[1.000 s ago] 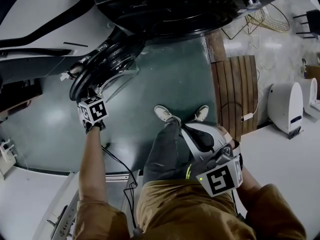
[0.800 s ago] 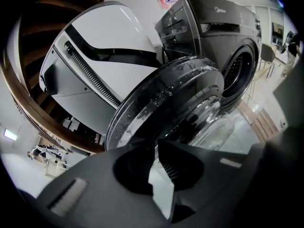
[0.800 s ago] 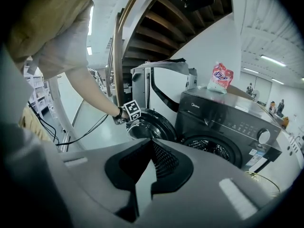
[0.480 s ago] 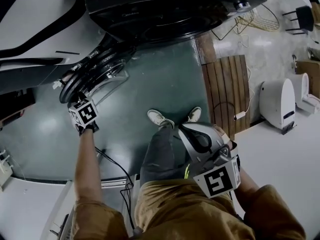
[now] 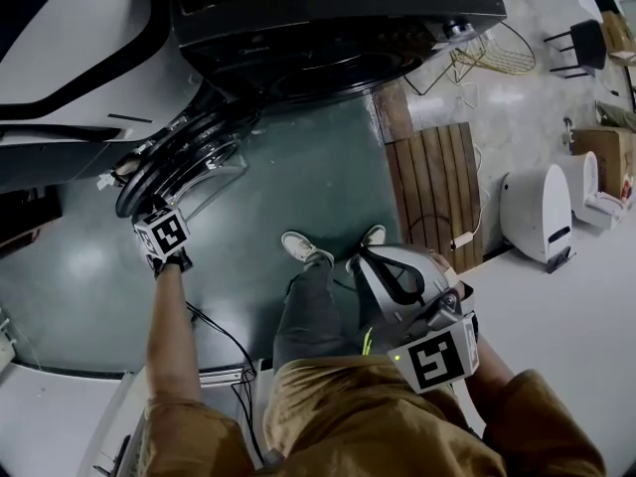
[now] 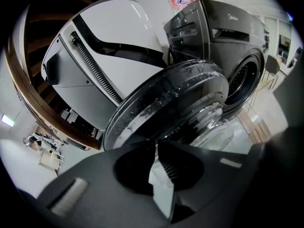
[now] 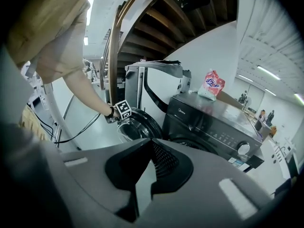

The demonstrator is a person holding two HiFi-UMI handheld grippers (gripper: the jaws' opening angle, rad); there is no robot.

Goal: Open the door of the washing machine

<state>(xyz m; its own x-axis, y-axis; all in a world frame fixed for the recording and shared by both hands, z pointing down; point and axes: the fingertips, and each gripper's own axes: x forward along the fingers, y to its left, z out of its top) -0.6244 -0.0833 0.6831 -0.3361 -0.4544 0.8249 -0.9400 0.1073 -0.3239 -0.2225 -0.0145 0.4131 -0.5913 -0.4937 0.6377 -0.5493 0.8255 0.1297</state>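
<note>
The black washing machine (image 5: 328,18) stands at the top of the head view, its round glass door (image 5: 179,157) swung open to the left. My left gripper (image 5: 149,205) is at the door's outer rim, shut. In the left gripper view its tips (image 6: 156,145) meet right at the wet door (image 6: 166,103), and I cannot tell whether they pinch anything. The drum opening (image 6: 242,82) shows behind. My right gripper (image 5: 370,264) is held near my body, away from the machine, shut with nothing in it (image 7: 151,145). It looks toward the machine (image 7: 209,122) and door (image 7: 137,125).
A wooden slat mat (image 5: 432,192) lies right of the machine, with a wire basket (image 5: 497,48) and a white appliance (image 5: 532,207) beyond. A large white and black unit (image 5: 70,58) stands left of the door. My shoes (image 5: 303,248) and a cable (image 5: 224,336) are on the green floor. A detergent bag (image 7: 211,85) sits on the machine.
The head view has drifted, so the machine and mat sit further left. My left gripper stays at the open door's rim. The right gripper has risen a little.
</note>
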